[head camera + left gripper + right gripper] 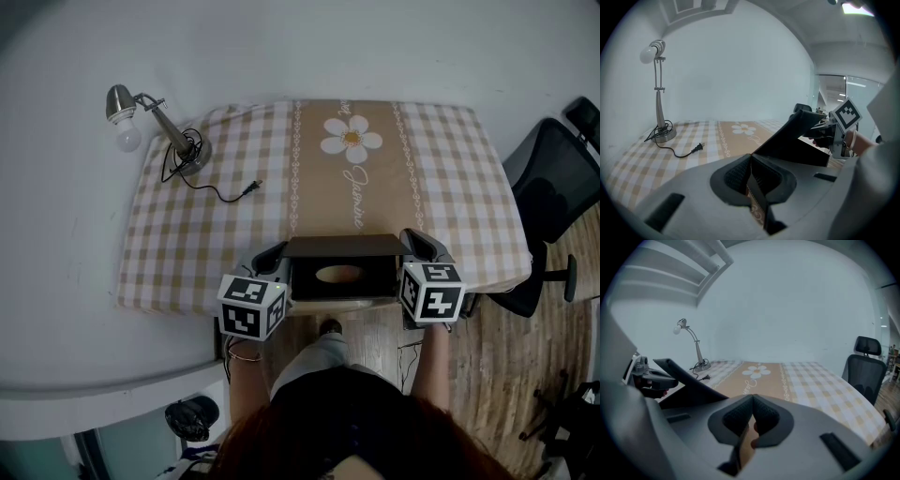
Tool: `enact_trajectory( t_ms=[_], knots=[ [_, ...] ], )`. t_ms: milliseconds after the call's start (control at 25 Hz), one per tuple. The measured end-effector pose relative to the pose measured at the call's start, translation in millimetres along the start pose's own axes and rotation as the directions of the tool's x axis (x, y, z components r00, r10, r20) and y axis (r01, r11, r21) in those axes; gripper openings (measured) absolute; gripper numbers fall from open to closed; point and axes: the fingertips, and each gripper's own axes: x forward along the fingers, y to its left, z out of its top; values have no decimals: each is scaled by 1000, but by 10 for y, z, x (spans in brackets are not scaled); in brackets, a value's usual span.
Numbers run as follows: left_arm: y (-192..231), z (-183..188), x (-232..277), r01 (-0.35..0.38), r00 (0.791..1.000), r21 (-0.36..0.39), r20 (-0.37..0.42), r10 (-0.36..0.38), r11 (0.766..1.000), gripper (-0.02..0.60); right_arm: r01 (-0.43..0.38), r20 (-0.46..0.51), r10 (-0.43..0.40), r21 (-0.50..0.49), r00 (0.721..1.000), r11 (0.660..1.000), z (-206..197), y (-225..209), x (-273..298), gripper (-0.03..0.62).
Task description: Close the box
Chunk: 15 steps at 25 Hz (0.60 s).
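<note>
While lamp (155,122) stands far left on the checked cloth (450,169), left gripper (272,261) has its jaws pinched tight on the left side panel of the box (342,275). Box sits at the cloth's near edge, dark lid (345,246) tilted up. Script under the daisy (352,137) looks like "Jasmine". Right gripper (418,249) is clamped on the right side panel. Chair (553,178) far right.

The check-clothed table (450,178) carries a desk lamp (161,122), its plug (251,188) and a box (339,268).
</note>
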Motion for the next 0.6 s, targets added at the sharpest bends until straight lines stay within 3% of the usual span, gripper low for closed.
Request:
enact_trajectory(
  t_ms=[600],
  knots=[
    [-81, -52, -95, -4, 1000, 5, 1, 4, 1000, 28, -37, -11, 37, 5, 999, 999, -127, 62, -86, 17]
  ],
)
